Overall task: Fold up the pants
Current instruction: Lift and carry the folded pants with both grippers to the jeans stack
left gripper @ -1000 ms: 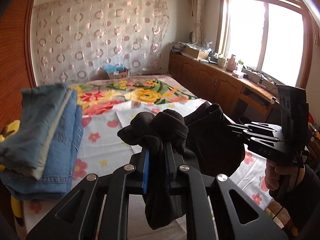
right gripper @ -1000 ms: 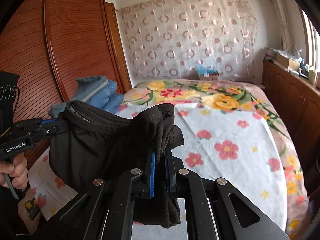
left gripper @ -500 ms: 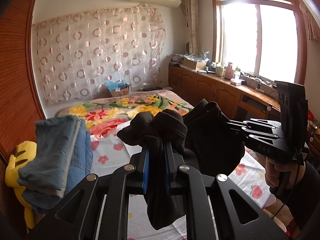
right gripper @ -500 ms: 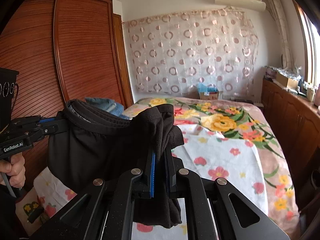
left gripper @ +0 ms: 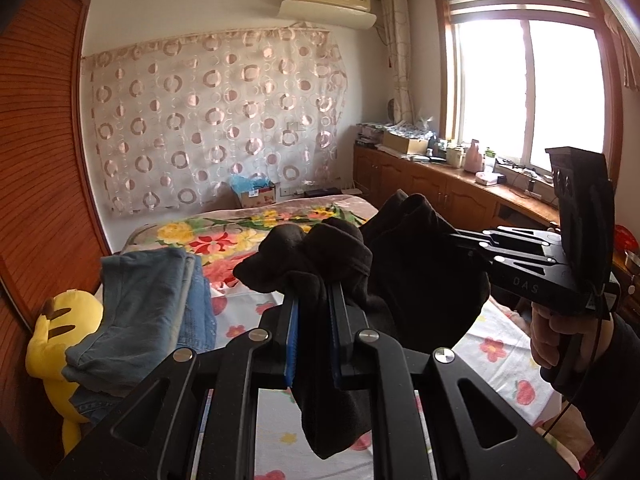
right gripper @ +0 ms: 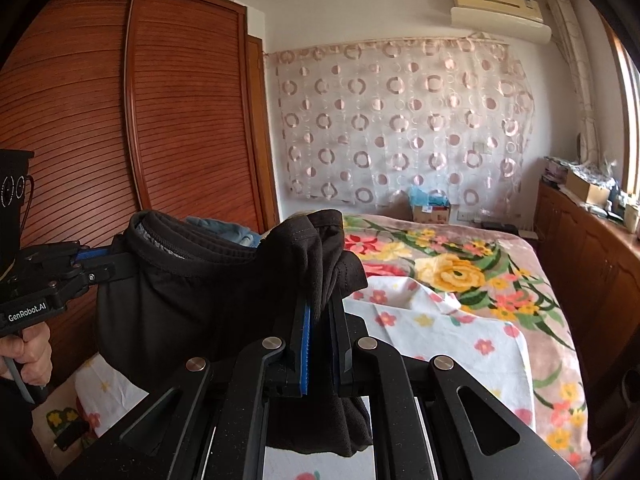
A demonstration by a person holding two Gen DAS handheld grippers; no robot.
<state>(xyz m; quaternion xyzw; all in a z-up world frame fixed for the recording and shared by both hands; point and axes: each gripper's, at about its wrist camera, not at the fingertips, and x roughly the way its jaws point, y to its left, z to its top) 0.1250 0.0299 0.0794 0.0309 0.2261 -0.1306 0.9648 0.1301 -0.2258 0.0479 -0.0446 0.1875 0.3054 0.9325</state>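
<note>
Spanning side to side above the floral bed [right gripper: 460,276] (wardrobe [right gripper: 168,120] behind): black pants [right gripper: 208,280], each hand-held gripper, left [left gripper: 314,308] and right [right gripper: 322,316], clamped on them.

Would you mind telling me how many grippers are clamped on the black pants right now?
2. The left gripper pinches one bunched end of the black pants; the right gripper pinches the other end, holding the garment above the bed. None appears hidden.

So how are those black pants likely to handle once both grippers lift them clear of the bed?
The black pants look floppy: cloth sags between the left gripper and right gripper and droops below both. Probably light, since narrow pinches carry them. The bunched, thick-looking fabric seems unlikely to slip.
</note>
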